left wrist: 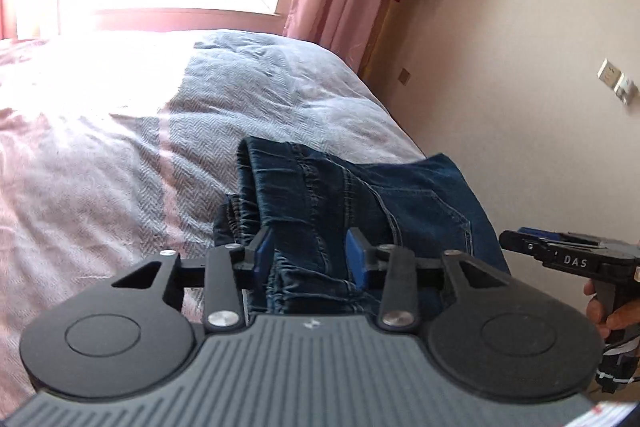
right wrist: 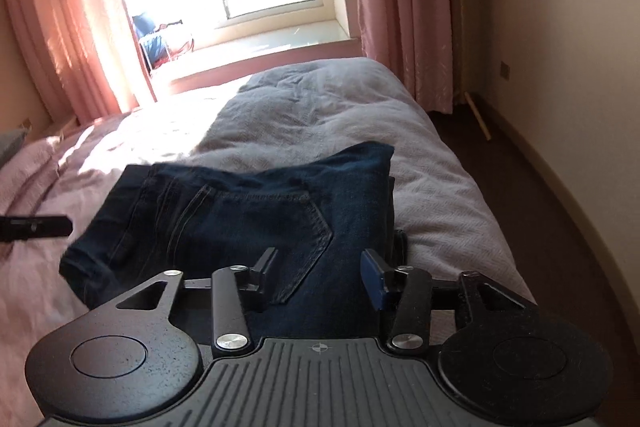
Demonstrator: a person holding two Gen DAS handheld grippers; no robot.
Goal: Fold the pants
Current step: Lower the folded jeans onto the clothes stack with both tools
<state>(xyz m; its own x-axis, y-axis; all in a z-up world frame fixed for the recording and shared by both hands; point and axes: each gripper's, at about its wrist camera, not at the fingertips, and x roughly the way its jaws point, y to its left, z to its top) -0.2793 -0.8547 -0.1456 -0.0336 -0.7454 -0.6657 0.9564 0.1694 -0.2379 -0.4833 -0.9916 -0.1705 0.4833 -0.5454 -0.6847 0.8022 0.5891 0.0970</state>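
Dark blue jeans [left wrist: 400, 195] lie folded into a compact stack on the bed, a back pocket facing up [right wrist: 240, 211]. My left gripper [left wrist: 310, 247] hangs low over the near left end of the stack. Its blue pads stand apart, with gathered waistband denim showing in the gap. My right gripper [right wrist: 320, 263] is over the near right part, with its jaws apart above the pocket. Neither pair of pads visibly pinches the cloth. In the left wrist view the right gripper [left wrist: 508, 241], held by a hand, shows at the jeans' right edge.
The bed [left wrist: 120, 147] wears a pale pink and grey quilt, sunlit at the far side. A bright window and pink curtains [right wrist: 384, 7] stand behind it. A wall with sockets [left wrist: 616, 83] runs along the right, with a strip of dark floor [right wrist: 520, 167] beside the bed.
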